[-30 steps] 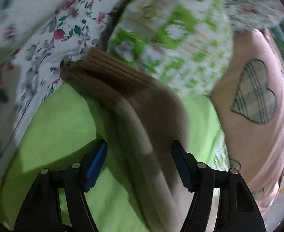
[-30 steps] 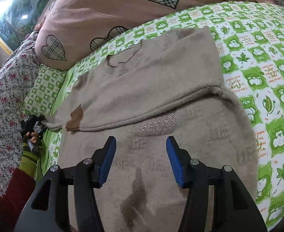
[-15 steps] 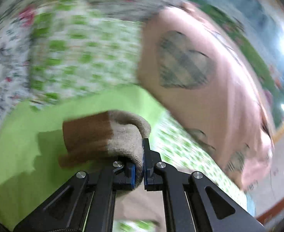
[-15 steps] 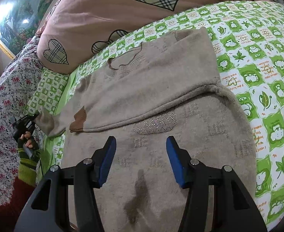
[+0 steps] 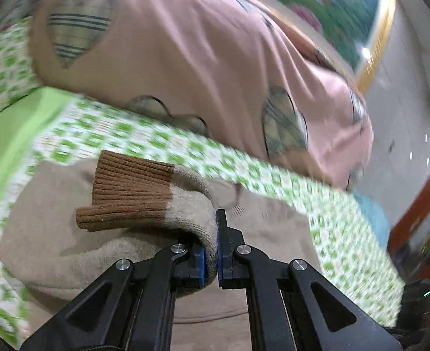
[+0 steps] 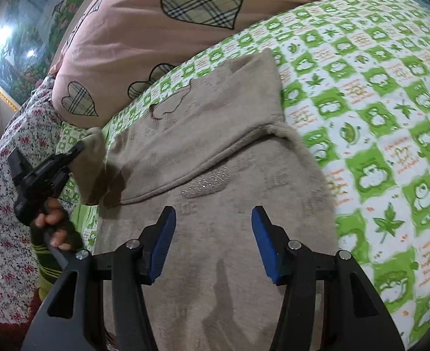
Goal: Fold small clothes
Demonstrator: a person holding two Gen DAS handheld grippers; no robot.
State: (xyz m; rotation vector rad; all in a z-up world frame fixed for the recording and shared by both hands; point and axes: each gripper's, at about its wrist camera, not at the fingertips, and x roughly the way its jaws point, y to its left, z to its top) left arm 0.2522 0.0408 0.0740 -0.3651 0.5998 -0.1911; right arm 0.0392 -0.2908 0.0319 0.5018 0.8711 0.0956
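A beige knit sweater lies flat on the green-and-white checked bedspread, one side folded over its body. My left gripper is shut on the beige sleeve just behind its brown ribbed cuff, and holds it lifted over the sweater's body. In the right wrist view the left gripper shows at the left, held by a hand, with the sleeve hanging from it. My right gripper hovers open over the sweater's lower part, nothing between its blue pads.
A pink quilt with plaid hearts is bunched along the far side of the bed. A floral sheet covers the left edge. A framed landscape picture hangs on the wall behind.
My left gripper closed on the sleeve near its cuff, then lifted and swung it across over the sweater, rolling as it went. The right gripper shifted slightly and stayed open.
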